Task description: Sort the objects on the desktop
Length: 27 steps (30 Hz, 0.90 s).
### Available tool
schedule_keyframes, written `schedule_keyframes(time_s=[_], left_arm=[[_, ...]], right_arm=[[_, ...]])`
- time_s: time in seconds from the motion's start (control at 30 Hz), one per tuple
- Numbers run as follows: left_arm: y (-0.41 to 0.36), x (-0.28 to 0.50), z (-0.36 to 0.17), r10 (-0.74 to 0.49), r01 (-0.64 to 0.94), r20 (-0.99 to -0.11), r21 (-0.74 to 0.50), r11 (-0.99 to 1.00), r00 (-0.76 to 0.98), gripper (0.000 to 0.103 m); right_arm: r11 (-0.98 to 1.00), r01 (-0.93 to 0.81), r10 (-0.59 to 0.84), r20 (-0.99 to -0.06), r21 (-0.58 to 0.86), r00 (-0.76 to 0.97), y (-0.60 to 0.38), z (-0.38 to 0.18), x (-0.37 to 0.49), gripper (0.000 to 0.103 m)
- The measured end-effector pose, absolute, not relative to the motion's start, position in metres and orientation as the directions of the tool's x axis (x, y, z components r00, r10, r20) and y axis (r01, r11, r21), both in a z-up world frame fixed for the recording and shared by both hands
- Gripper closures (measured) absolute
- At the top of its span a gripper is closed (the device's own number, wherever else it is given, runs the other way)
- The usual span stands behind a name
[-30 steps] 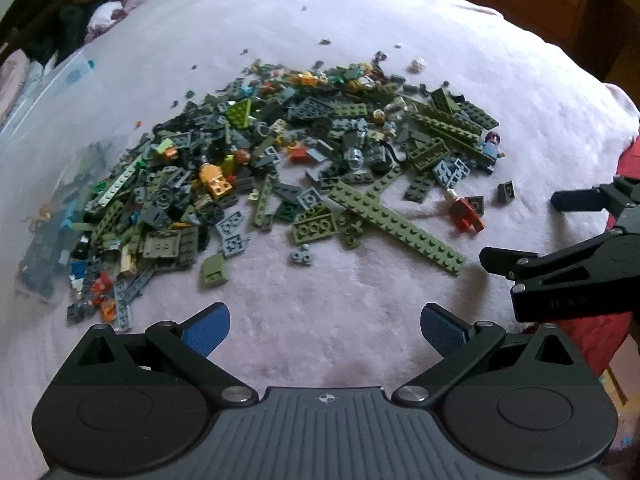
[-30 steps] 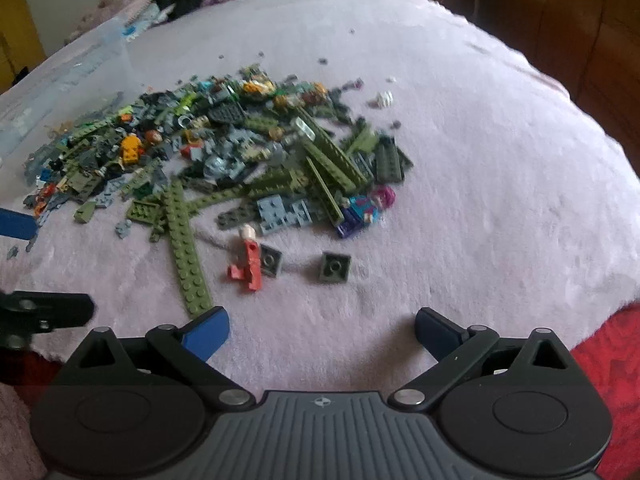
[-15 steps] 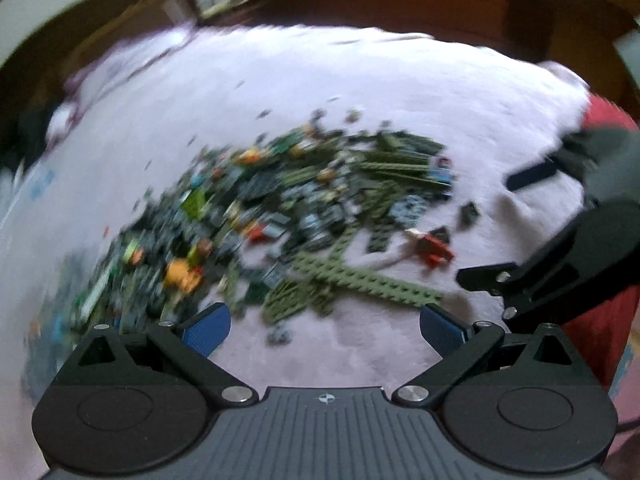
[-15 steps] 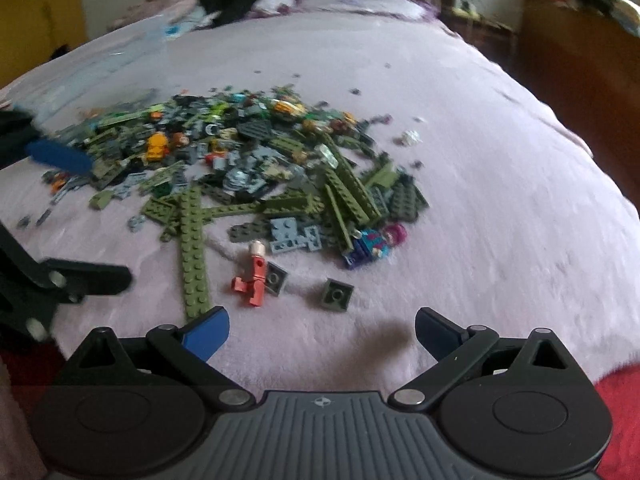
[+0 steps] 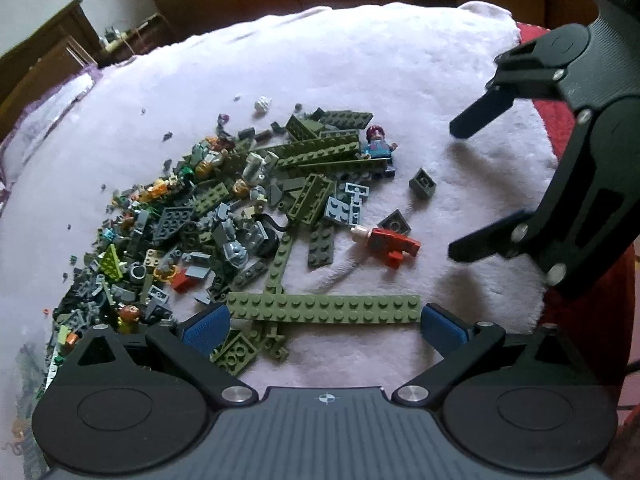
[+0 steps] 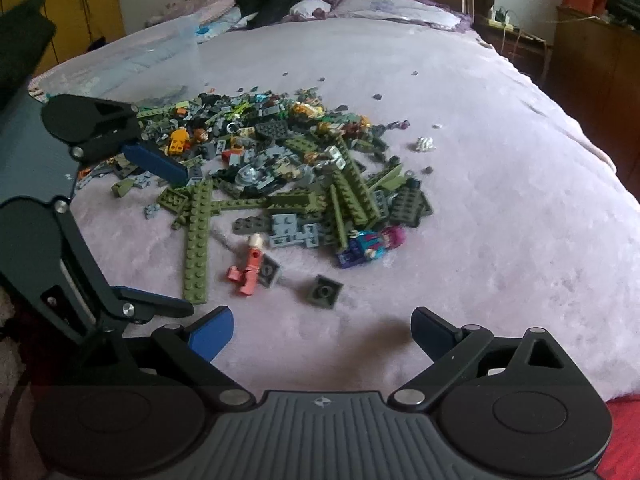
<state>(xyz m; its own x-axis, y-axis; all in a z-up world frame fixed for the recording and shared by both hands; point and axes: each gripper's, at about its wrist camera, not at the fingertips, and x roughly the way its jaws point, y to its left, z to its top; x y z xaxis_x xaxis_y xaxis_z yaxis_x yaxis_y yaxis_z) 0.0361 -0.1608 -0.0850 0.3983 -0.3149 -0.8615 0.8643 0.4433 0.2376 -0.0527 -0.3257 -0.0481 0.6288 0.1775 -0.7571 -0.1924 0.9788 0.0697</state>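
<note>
L gripper (image 5: 324, 326) is spread wide w/ its blue pads either side of the long olive plate (image 5: 324, 309), ends just beside them, not pinched. R gripper (image 6: 322, 330) is also spread, holding nothing, low over the pale blanket (image 6: 500, 220). Beyond lie a red minifig (image 6: 250, 266), a dark grey brick (image 6: 324, 291), then the brick pile (image 6: 280, 160).

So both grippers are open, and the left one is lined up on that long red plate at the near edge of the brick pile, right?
Not quite: the long plate between the left gripper's fingertips is olive green, not red, as the left wrist view shows. The red piece is a small figure lying further out. The rest holds: both the left and the right gripper are open.
</note>
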Motion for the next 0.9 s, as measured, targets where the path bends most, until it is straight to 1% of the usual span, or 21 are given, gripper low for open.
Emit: schedule_keyframes(time_s=[0.2,0.43,0.6,0.67,0.73,0.77,0.8,0.83,0.9], left_arm=[[-0.161,0.047,-0.09,-0.328,0.888,-0.879,0.194,0.416,0.346,0.0],[-0.158,0.07,-0.096,-0.36,0.902,-0.901,0.073,0.425,0.242,0.0],[-0.154,0.073,-0.095,-0.384,0.906,-0.894,0.052,0.42,0.23,0.0],[-0.152,0.073,-0.093,-0.402,0.9,-0.886,0.036,0.435,0.23,0.006],[-0.149,0.07,-0.089,-0.421,0.892,-0.878,0.015,0.452,0.228,0.024],[-0.148,0.069,-0.087,-0.426,0.888,-0.875,0.011,0.459,0.231,0.028],[-0.147,0.068,-0.084,-0.426,0.886,-0.874,0.013,0.463,0.235,0.036],[-0.147,0.067,-0.083,-0.425,0.885,-0.873,0.018,0.464,0.241,0.042],[-0.147,0.064,-0.08,-0.423,0.883,-0.871,0.025,0.468,0.249,0.047]], right_arm=[[0.978,-0.189,0.185,-0.768,0.085,0.613,-0.327,-0.052,-0.047,0.006],[0.978,-0.185,0.188,-0.771,0.094,0.608,-0.325,-0.057,-0.043,0.005],[0.979,-0.18,0.19,-0.771,0.1,0.607,-0.325,-0.06,-0.04,0.003],[0.979,-0.176,0.191,-0.771,0.104,0.608,-0.324,-0.06,-0.04,0.002],[0.979,-0.174,0.192,-0.769,0.106,0.61,-0.324,-0.06,-0.039,0.001],[0.979,-0.172,0.192,-0.768,0.107,0.611,-0.324,-0.06,-0.039,0.001],[0.979,-0.171,0.192,-0.767,0.108,0.612,-0.324,-0.061,-0.039,0.001],[0.979,-0.17,0.192,-0.767,0.109,0.613,-0.324,-0.061,-0.039,0.001],[0.98,-0.165,0.19,-0.765,0.11,0.615,-0.323,-0.06,-0.038,0.001]])
